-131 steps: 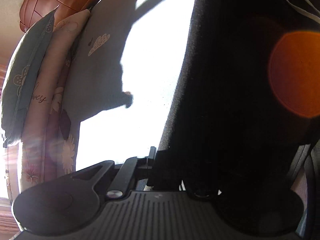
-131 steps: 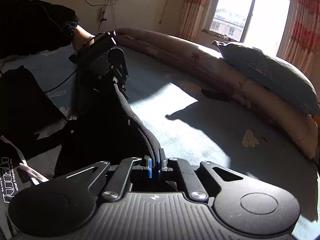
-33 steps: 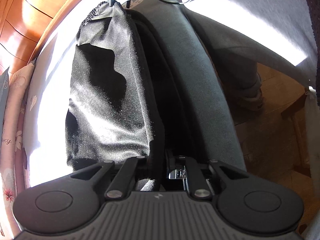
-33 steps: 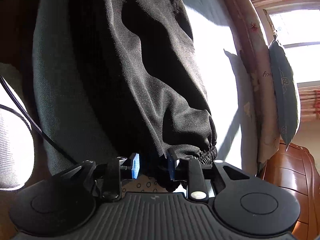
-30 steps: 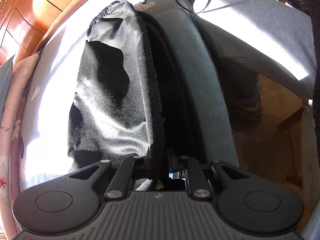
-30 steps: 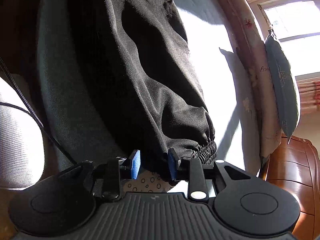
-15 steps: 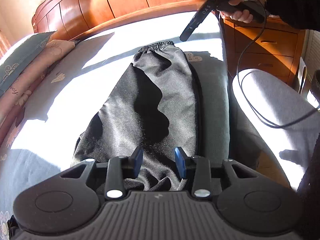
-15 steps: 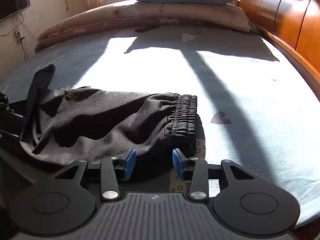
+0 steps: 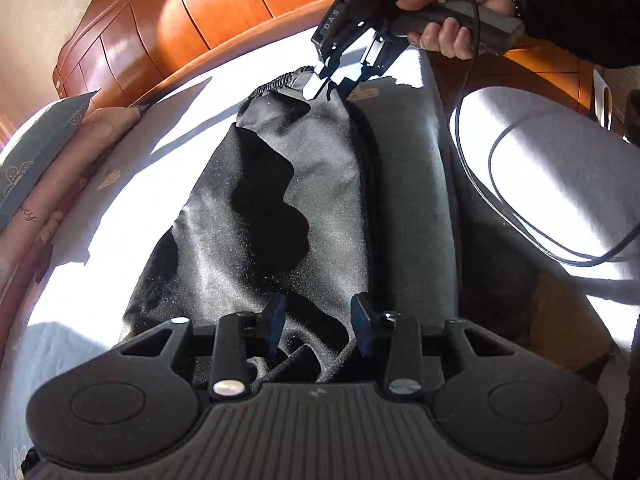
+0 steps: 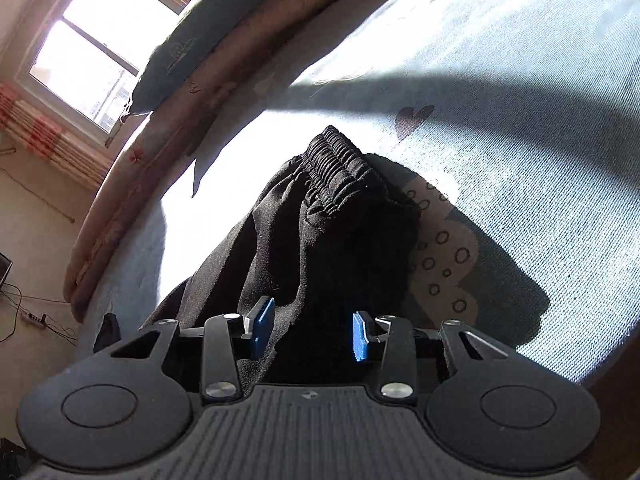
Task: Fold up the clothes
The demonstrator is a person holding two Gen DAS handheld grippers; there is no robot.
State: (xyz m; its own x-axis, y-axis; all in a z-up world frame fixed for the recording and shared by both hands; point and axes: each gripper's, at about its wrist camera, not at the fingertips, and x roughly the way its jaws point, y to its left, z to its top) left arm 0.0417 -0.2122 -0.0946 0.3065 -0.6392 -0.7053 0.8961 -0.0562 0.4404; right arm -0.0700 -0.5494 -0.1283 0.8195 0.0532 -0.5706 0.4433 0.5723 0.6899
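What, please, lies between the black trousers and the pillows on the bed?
Only bare sheet, partly sunlit, lies between the trousers and the pillows; the left wrist view shows it.

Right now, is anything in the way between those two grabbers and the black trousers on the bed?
Nothing visible. The black trousers lie directly under both: cloth sits between the left gripper fingers, and between the right gripper fingers, which are closing.

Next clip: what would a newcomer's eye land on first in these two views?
The black folded trousers with a gathered elastic waistband lie along the sunlit pale-blue bedsheet, filling the middle of both views. At their far end in the left view, the right tongs, closing, hover at the waistband in a person's hand. Behind stands a glossy orange wooden headboard.
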